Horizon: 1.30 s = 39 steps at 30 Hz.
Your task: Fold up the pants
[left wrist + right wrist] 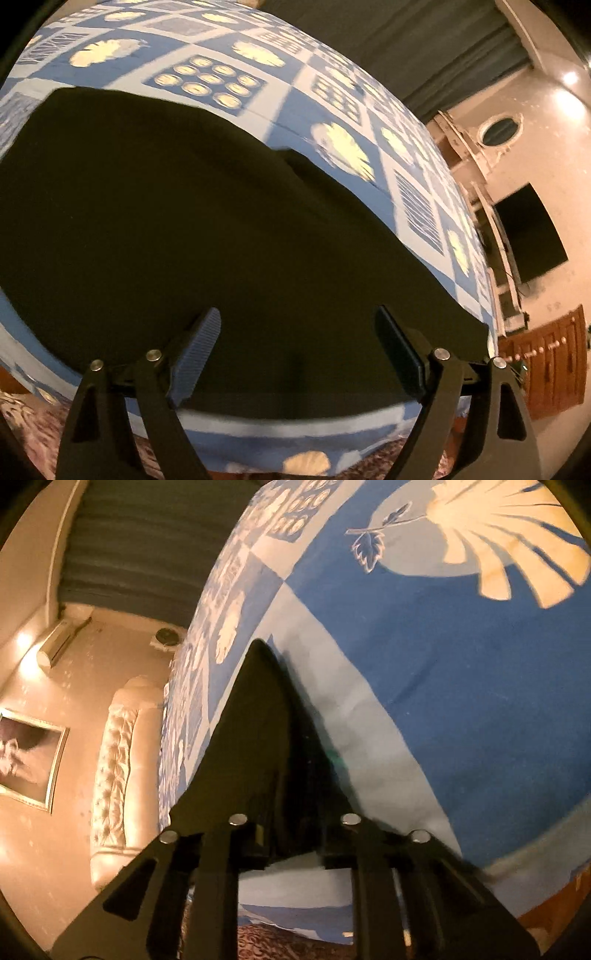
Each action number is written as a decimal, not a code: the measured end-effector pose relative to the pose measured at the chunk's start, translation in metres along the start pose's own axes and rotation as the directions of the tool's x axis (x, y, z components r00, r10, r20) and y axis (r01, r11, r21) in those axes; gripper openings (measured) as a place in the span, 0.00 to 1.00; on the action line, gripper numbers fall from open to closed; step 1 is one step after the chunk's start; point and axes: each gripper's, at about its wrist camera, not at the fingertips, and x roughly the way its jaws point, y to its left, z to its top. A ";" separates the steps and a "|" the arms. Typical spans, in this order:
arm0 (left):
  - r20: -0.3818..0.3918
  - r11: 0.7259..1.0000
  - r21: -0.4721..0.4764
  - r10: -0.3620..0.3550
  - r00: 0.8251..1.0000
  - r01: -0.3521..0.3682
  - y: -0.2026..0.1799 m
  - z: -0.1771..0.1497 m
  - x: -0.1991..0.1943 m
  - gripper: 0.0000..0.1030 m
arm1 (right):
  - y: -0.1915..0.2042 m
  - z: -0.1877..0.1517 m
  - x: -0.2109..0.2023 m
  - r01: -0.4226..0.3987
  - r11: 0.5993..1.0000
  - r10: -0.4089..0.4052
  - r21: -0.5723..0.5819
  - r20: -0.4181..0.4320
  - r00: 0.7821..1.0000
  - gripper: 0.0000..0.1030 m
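Dark pants (166,221) lie spread flat on a bed with a blue and white patterned sheet (332,92). In the left wrist view my left gripper (297,314) hovers over the near edge of the pants, open, with nothing between its fingers. In the right wrist view a pointed corner of the pants (251,720) rises from the sheet (461,664) and runs back between the fingers. My right gripper (291,764) is shut on this cloth. The dark fabric hides most of its fingertips.
The bed's near edge drops to a patterned carpet (29,424). A cream tufted headboard (118,760) and a framed picture (26,753) are on the left. A dark curtain (406,44), a dark wall screen (532,229) and a wooden cabinet (546,362) stand beyond the bed.
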 end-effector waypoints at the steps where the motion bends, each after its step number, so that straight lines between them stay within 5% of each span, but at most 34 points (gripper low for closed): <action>1: 0.006 1.000 -0.001 0.012 1.000 -0.012 0.005 0.003 -0.002 0.82 | 0.007 0.000 -0.014 0.057 0.998 -0.056 -0.022 0.070 0.996 0.41; 4: 0.044 0.997 0.002 0.072 0.996 -0.072 0.028 0.021 -0.015 0.82 | 0.042 -0.008 -0.026 0.127 0.985 -0.109 -0.114 0.156 0.982 0.56; 9: 0.113 0.986 -0.047 0.165 0.980 -0.160 0.084 0.046 -0.049 0.82 | 0.139 -0.030 0.026 0.047 0.936 -0.044 -0.350 0.016 0.999 0.68; 14: 0.147 0.978 -0.209 0.043 0.988 -0.012 0.150 0.049 -0.085 0.82 | 0.247 -0.079 0.134 -0.069 0.866 -0.021 -0.496 -0.172 0.985 0.68; 18: 0.199 0.910 -0.402 -0.020 0.980 0.101 0.210 0.035 -0.109 0.82 | 0.304 -0.118 0.199 -0.139 0.833 -0.012 -0.535 -0.269 0.963 0.68; 23: 0.225 0.877 -0.465 -0.016 0.974 0.122 0.239 0.028 -0.121 0.82 | 0.342 -0.149 0.252 -0.175 0.842 -0.007 -0.511 -0.333 0.943 0.68; 29: 0.204 0.908 -0.403 -0.029 0.979 0.111 0.217 0.039 -0.112 0.82 | 0.364 -0.166 0.296 -0.200 0.857 0.005 -0.475 -0.380 0.925 0.68; 36: 0.241 0.824 -0.536 -0.060 0.969 0.184 0.237 0.025 -0.101 0.81 | 0.367 -0.180 0.306 -0.222 0.862 0.024 -0.456 -0.401 0.916 0.71; 37: 0.252 0.813 -0.549 -0.061 0.966 0.194 0.240 0.023 -0.099 0.69 | 0.365 -0.181 0.308 -0.217 0.866 0.020 -0.450 -0.402 0.915 0.71; 38: 0.259 0.801 -0.563 -0.062 0.964 0.203 0.243 0.023 -0.098 0.47 | 0.363 -0.182 0.308 -0.214 0.871 0.020 -0.442 -0.404 0.915 0.71; 39: 0.244 0.796 -0.577 -0.048 0.969 0.185 0.245 0.022 -0.096 0.40 | 0.360 -0.183 0.309 -0.217 0.878 0.026 -0.426 -0.409 0.912 0.71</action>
